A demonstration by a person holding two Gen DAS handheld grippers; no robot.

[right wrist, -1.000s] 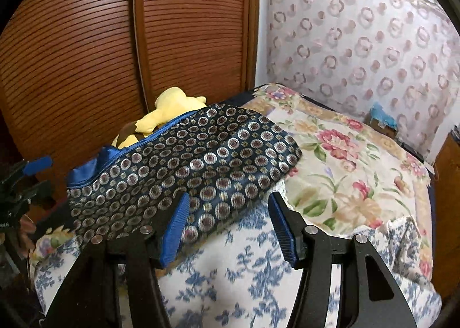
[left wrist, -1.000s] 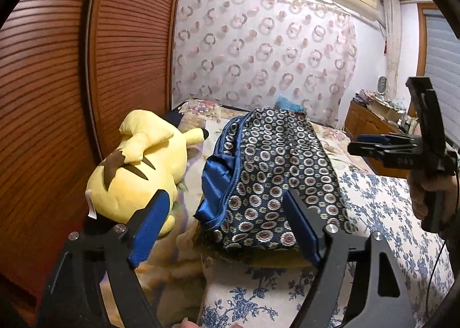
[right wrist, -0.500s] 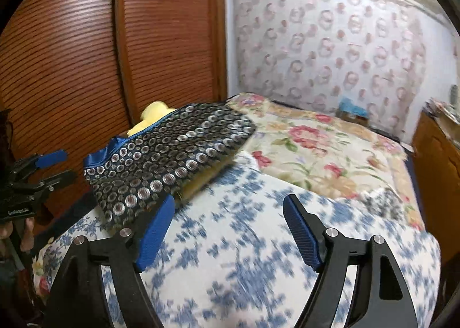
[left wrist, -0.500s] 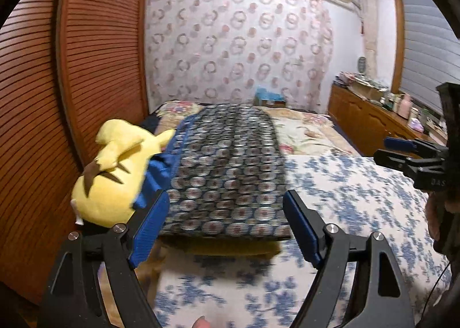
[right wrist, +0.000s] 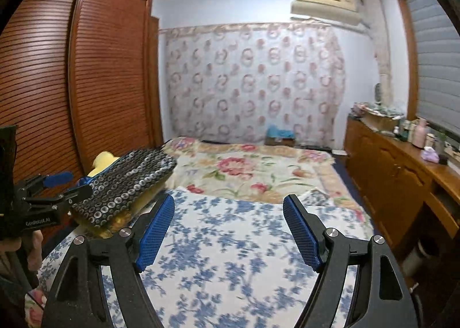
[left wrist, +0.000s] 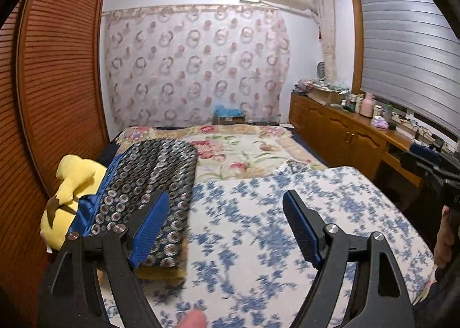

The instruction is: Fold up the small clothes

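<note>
Left wrist view: the left gripper point(left wrist: 222, 223) fills the lower frame, its jaws spread wide with nothing between them, only the blue-flowered bedspread point(left wrist: 258, 227) beyond. The folded garment point(left wrist: 149, 184), dark with small ring prints and a blue lining, lies at the left of the frame on a yellow cushion edge, beside the yellow plush toy point(left wrist: 69, 193) against the slatted wardrobe point(left wrist: 57, 69). It looks parked there as a finished piece, leaving the middle of the bed free. The right gripper point(left wrist: 428, 161) shows at the right edge, a hand point(left wrist: 444, 239) below it.

Right wrist view: the right gripper point(right wrist: 228, 224) also stands wide and holds nothing; its jaws have just been opening. The garment point(right wrist: 126, 181) sits at middle left, close to the bed's left edge, with the left gripper point(right wrist: 57, 184) just in front of it. The bedspread point(right wrist: 230, 241) centre is bare, and the flowered quilt point(right wrist: 244, 172) beyond gives more room. The wooden sideboard point(right wrist: 388, 178) bounds the right side.
</note>
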